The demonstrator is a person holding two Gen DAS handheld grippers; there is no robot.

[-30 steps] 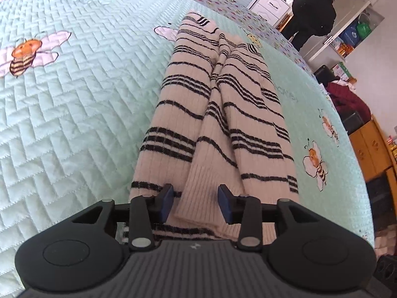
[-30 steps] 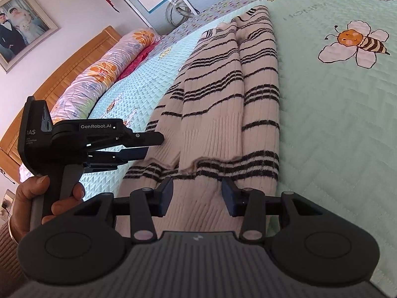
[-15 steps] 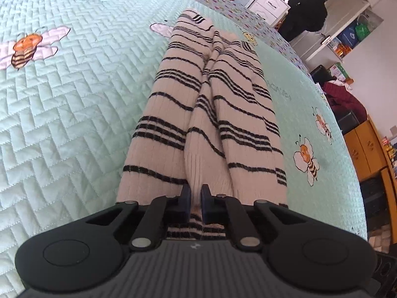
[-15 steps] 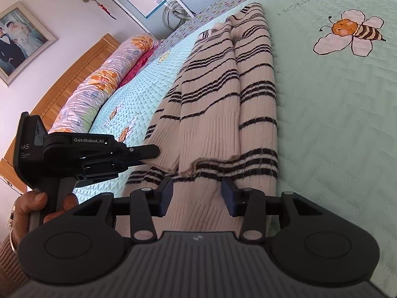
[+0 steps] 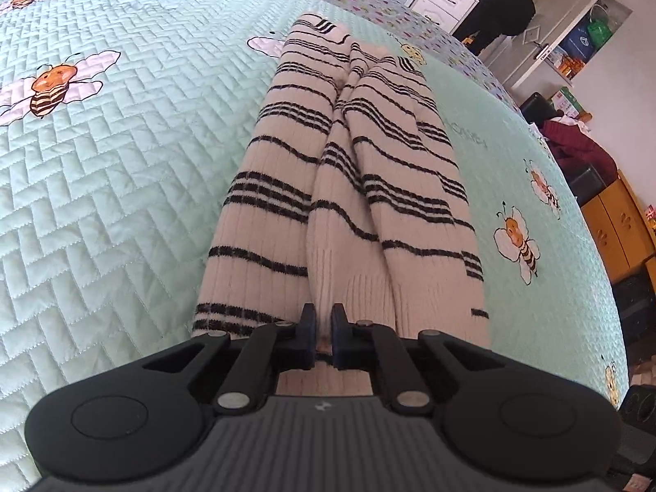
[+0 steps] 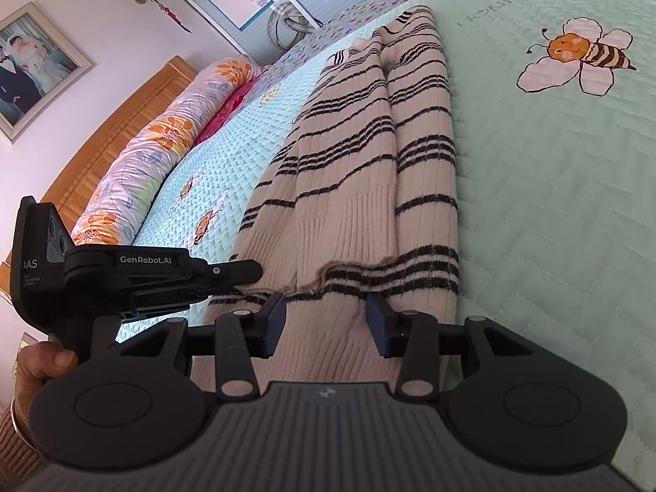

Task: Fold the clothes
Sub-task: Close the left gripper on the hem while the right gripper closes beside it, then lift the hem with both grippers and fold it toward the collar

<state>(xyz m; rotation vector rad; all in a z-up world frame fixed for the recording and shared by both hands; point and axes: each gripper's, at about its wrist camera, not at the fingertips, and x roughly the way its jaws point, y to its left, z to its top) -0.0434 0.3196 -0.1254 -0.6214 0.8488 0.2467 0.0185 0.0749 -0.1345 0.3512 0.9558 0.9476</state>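
Note:
A cream knit sweater with black stripes lies as a long narrow strip on the mint quilted bedspread, its sleeves laid along the middle. My left gripper is shut on the ribbed cream edge at the sweater's near end. The right wrist view shows the same sweater, with the left gripper at its near left edge, held by a hand. My right gripper stands open over the near hem. Fabric lies between its jaws, but the pads do not press on it.
A rolled floral quilt lies along the wooden headboard. Beyond the bed's far corner a person in dark clothes stands by white cupboards. Dark red clothing and a wooden cabinet are at the bed's right side.
My left gripper's jaws closed from wide apart onto the sweater's cream ribbed edge and moved slightly along it. The right gripper kept still and open.

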